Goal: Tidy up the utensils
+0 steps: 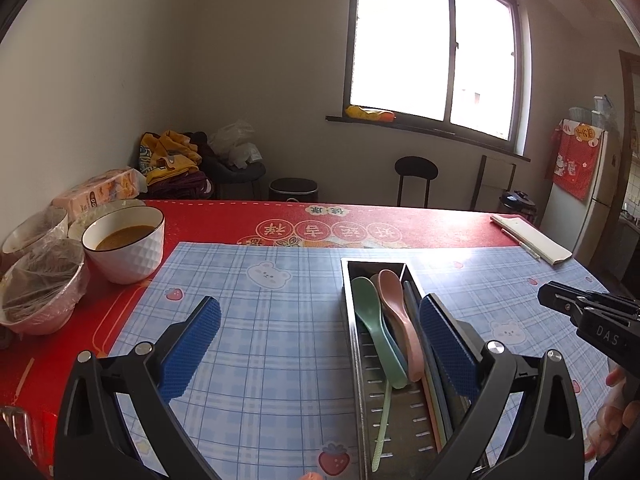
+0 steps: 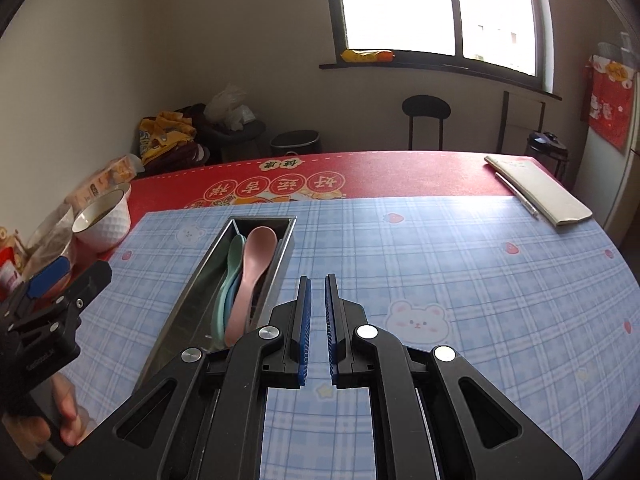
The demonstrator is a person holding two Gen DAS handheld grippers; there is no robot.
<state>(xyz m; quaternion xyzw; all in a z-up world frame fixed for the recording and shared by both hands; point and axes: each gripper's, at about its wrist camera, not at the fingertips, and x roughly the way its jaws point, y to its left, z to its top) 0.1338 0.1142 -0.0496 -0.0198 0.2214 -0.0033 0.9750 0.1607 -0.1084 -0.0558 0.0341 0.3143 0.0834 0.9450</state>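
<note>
A long steel utensil tray [image 1: 347,320] [image 2: 192,280] lies on the blue plaid mat. In it lie a pink spoon [image 1: 396,300] [image 2: 254,264], a green spoon [image 1: 370,312] [image 2: 233,258] and other pastel utensils. My left gripper [image 1: 320,320] is open wide and empty, just above the mat; its right finger sits over the tray's right edge. It also shows in the right wrist view [image 2: 60,280]. My right gripper [image 2: 318,288] is nearly shut and empty, to the right of the tray. It also shows in the left wrist view [image 1: 560,300].
A white bowl of brown soup [image 1: 124,244] [image 2: 103,220] and wrapped bowls [image 1: 40,280] stand at the table's left. A tissue pack [image 1: 100,192] lies behind them. A notebook with a pen [image 1: 532,240] [image 2: 540,192] lies at the far right. The red tablecloth [image 1: 224,216] reaches the far edge.
</note>
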